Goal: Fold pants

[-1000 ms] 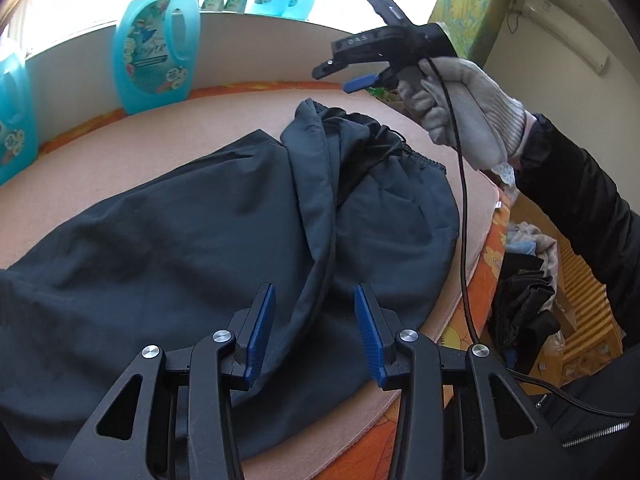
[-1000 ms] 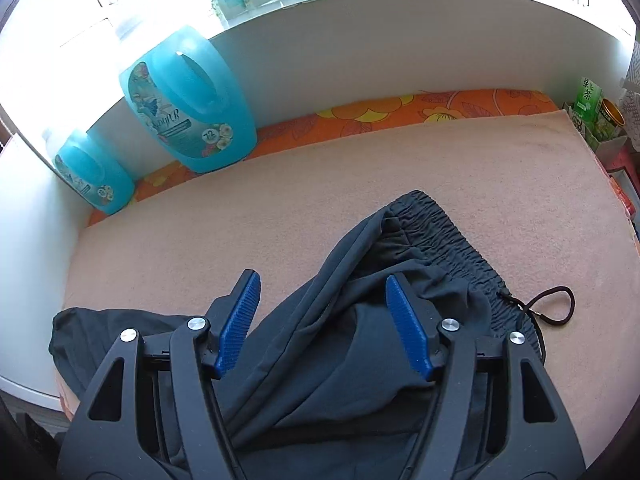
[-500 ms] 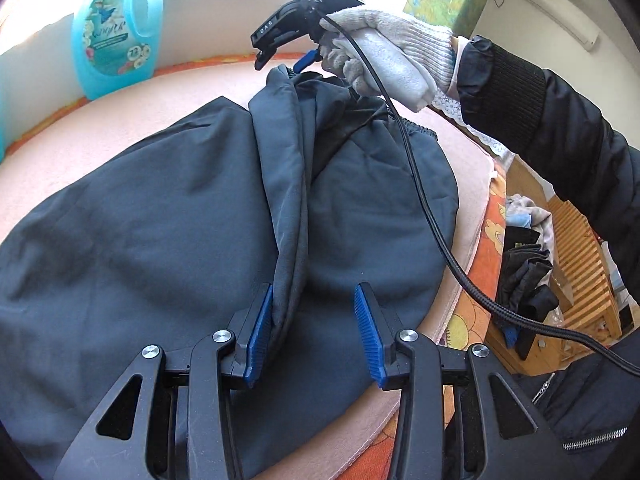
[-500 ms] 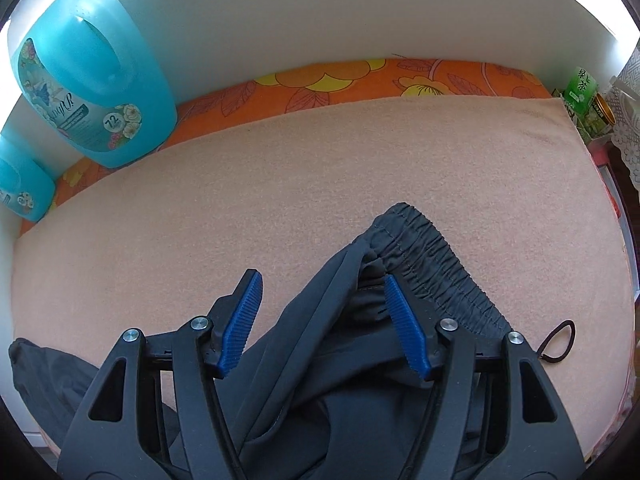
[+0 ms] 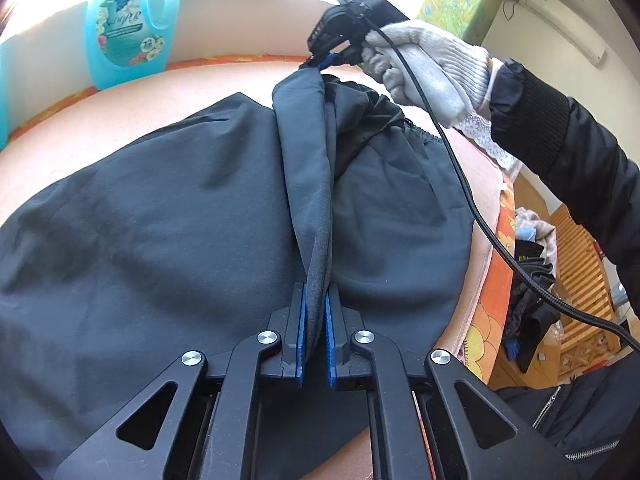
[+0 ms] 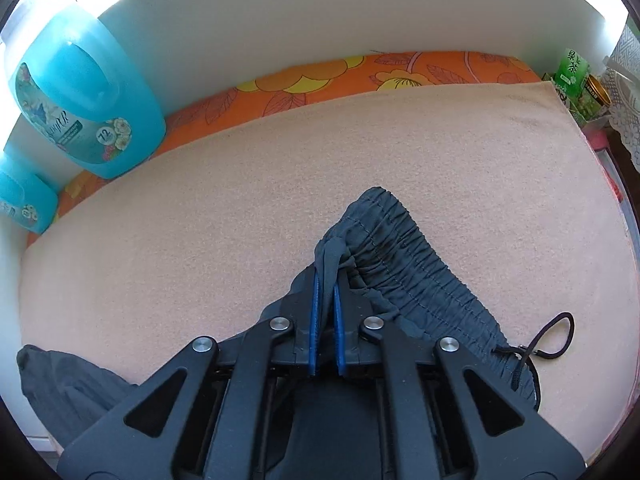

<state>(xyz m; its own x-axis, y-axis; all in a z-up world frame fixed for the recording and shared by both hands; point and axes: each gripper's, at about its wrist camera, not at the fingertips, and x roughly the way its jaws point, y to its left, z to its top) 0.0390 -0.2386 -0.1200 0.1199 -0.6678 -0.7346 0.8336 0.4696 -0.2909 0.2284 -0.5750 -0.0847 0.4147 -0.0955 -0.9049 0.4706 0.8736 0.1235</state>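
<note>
I cannot see much of the dark pants at their lower end: on the left wrist view the cloth runs off the bottom and left edges, and my own tool body covers the part nearest me. On the right wrist view the far leg shows only as a dark scrap at the lower left, and the cloth under the tool is hidden. The drawstring loops out past the waistband, its other end out of sight.

My left gripper has its blue pads nearly together, pinching a raised ridge of the pants fabric between them. My right gripper is likewise pressed in on a bunched fold right at the end of the elastic waistband; from the left view I see it in my gloved right hand, nipping the top of that same ridge, which runs taut between the two tools. The pants lie spread on the peach towel, with a blue detergent bottle standing at the back by the wall.

Half a second ago both pairs of pads stood wide apart, straddling the cloth; now both have closed onto it
</note>
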